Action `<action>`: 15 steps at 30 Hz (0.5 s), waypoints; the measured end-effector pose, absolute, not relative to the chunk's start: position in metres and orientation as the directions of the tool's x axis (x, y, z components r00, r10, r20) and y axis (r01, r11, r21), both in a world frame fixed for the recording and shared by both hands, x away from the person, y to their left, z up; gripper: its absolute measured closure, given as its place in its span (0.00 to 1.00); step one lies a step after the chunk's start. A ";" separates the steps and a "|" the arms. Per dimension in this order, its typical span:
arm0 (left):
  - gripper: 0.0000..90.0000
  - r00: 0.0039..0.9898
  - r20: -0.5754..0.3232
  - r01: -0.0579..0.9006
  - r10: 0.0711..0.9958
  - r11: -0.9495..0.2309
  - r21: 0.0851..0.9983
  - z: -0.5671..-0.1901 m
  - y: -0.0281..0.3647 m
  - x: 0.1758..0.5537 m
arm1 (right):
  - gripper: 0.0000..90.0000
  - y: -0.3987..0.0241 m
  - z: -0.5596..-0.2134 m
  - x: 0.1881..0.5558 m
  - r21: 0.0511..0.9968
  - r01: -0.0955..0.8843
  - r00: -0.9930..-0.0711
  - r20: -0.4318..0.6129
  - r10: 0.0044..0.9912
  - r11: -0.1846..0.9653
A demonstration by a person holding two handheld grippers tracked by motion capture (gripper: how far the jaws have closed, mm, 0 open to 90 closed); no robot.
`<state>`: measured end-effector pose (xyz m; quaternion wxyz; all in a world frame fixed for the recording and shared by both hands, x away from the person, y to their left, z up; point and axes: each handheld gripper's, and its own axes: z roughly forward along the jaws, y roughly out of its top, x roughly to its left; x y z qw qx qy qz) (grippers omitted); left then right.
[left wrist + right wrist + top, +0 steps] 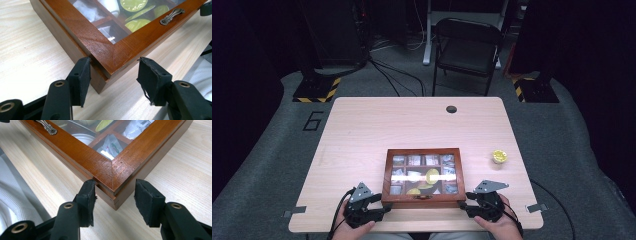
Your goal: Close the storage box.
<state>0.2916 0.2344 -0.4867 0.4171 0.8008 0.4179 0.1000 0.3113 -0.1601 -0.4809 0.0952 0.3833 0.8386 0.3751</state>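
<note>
A brown wooden box [422,151] with a glass lid stands near the table's front edge. Its compartments hold packets and green round pieces. A small metal handle [172,15] sits on its front rim. My left gripper [383,202] straddles the near left corner of the box [100,42]. Its pads [83,75] rest against the two faces that meet there. My right gripper [464,200] straddles the near right corner [100,162] in the same way, its pads [88,195] against the front and side faces. A hand holds each gripper at the table edge.
A small round yellow object [499,156] lies on the table to the right of the box. A dark round hole [451,109] marks the table's far side. A black folding chair [467,47] stands beyond it. The person's white clothing [15,195] is close below the table's front edge.
</note>
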 end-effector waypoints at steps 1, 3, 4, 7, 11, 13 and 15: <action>0.49 0.627 -0.201 0.596 0.753 -0.297 0.746 -0.487 0.234 0.290 | 0.57 -0.161 -0.481 0.311 0.702 0.572 -0.686 0.126 0.717 0.424; 0.49 0.627 -0.199 0.596 0.753 -0.299 0.745 -0.487 0.235 0.288 | 0.57 -0.161 -0.481 0.311 0.696 0.580 -0.682 0.130 0.720 0.423; 0.48 0.630 -0.203 0.595 0.749 -0.298 0.746 -0.486 0.236 0.288 | 0.57 -0.161 -0.481 0.311 0.694 0.577 -0.684 0.123 0.719 0.430; 0.48 0.630 -0.196 0.589 0.751 -0.298 0.751 -0.486 0.237 0.289 | 0.56 -0.161 -0.481 0.310 0.689 0.595 -0.678 0.154 0.719 0.413; 0.48 0.628 -0.208 0.594 0.750 -0.290 0.751 -0.486 0.237 0.288 | 0.56 -0.160 -0.481 0.310 0.685 0.591 -0.683 0.143 0.716 0.427; 0.48 0.627 -0.207 0.588 0.751 -0.282 0.758 -0.484 0.238 0.287 | 0.55 -0.162 -0.480 0.309 0.691 0.593 -0.677 0.148 0.721 0.414; 0.48 0.625 -0.209 0.583 0.752 -0.272 0.765 -0.483 0.239 0.287 | 0.54 -0.165 -0.478 0.309 0.696 0.595 -0.671 0.155 0.725 0.402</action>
